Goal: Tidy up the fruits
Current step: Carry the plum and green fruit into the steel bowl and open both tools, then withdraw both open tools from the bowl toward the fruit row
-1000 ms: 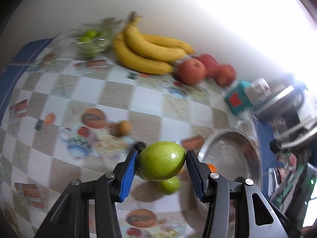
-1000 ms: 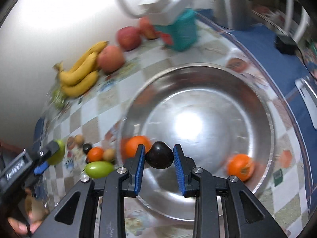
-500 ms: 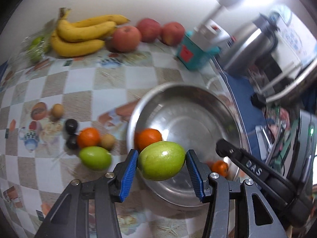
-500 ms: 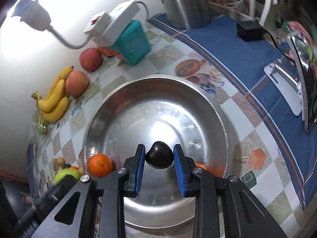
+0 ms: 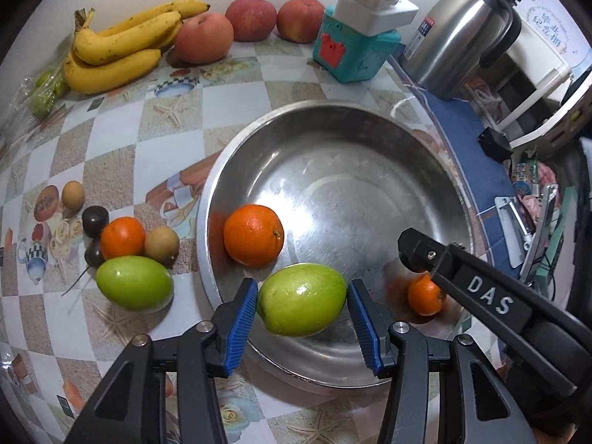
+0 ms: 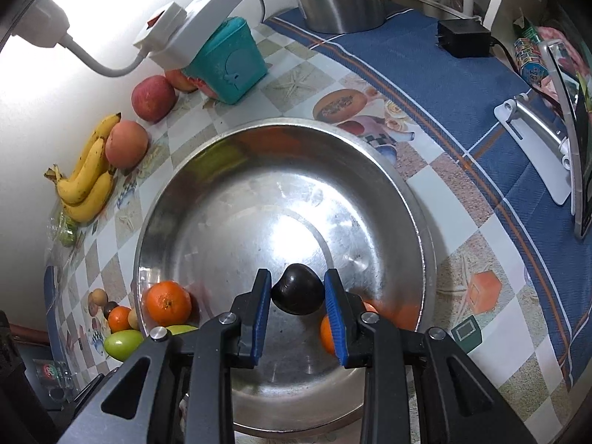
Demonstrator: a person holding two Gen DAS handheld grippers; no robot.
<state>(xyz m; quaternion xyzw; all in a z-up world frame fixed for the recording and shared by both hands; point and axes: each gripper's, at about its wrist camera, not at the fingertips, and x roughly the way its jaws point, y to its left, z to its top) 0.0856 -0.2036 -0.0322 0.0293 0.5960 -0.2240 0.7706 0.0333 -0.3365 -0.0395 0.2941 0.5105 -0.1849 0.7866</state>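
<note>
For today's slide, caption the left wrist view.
Left gripper holds a green fruit over the steel bowl.

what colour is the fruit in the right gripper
Very dark purple, almost black fruit, clearest in the right wrist view.

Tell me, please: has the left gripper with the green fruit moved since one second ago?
Yes. The left gripper, shut on the green fruit, moved from over the checkered table to above the near rim of the steel bowl.
</note>
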